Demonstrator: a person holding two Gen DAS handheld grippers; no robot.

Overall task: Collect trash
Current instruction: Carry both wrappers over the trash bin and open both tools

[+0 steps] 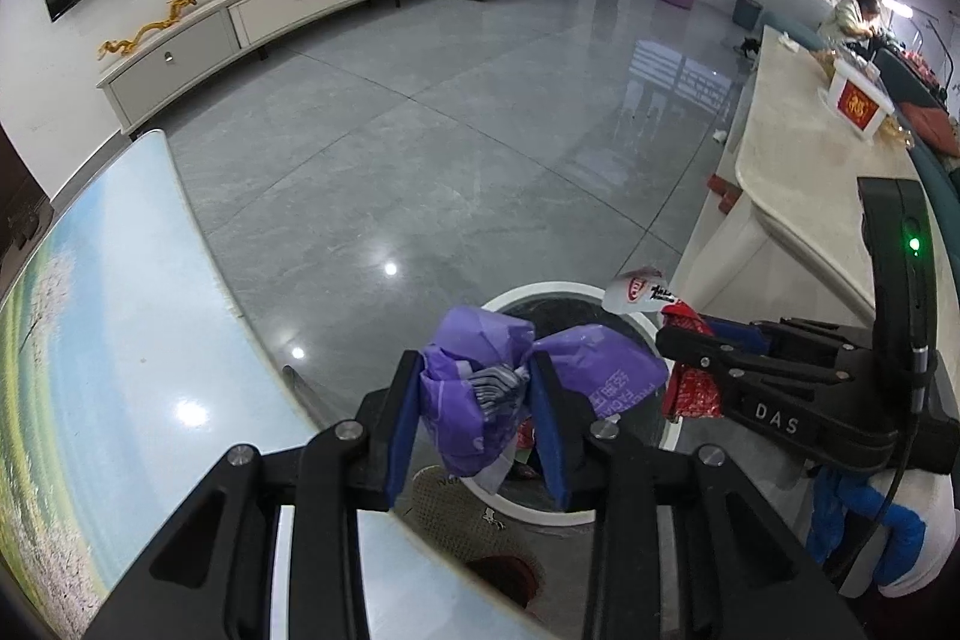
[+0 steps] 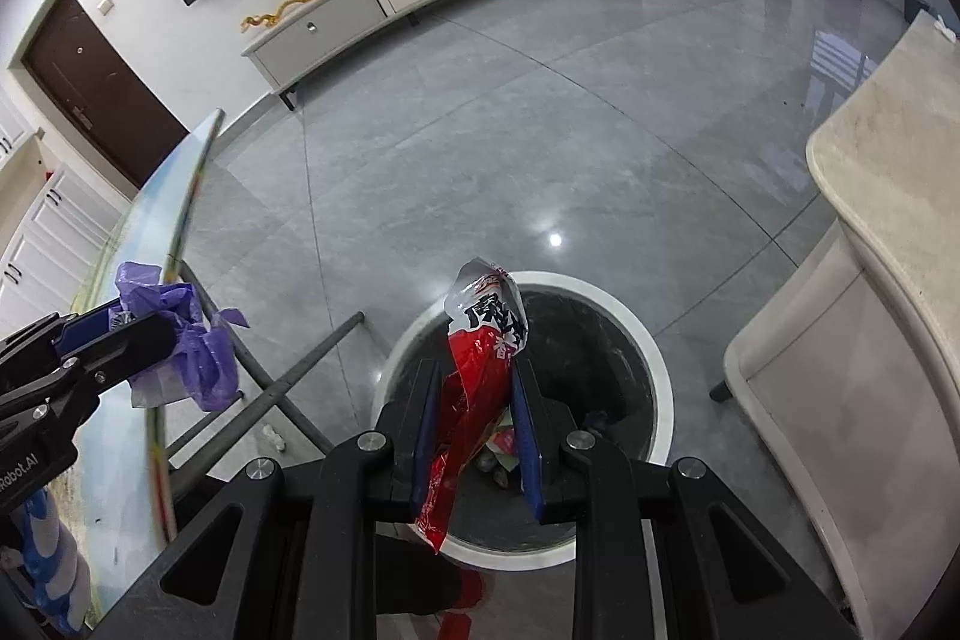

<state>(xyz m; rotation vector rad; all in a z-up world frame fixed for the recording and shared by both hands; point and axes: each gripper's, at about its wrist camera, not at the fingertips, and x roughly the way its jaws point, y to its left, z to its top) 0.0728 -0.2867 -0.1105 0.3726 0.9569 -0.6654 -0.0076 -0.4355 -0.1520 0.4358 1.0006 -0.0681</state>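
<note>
The glass-topped counter (image 1: 120, 316) is shown at the left, and the round white-rimmed trash bin (image 2: 654, 358) stands on the floor beside it, some litter already lying inside. A crumpled purple plastic bag (image 1: 474, 388) is clamped between the jaws of the left gripper (image 1: 477, 418) above the bin's near rim. A red snack wrapper (image 2: 480, 376) is clamped by the right gripper (image 2: 474, 430) directly over the opening. Collection is judged done; release remains.

Purple plastic bag (image 1: 474, 400) with grey-striped bit inside, red-and-white snack wrapper (image 2: 474, 376) with black lettering, white-rimmed bin (image 2: 600, 292) dark inside, blue pads on black grippers, sky-and-meadow print tabletop (image 1: 120, 310), grey floor tiles (image 1: 450, 148).
</note>
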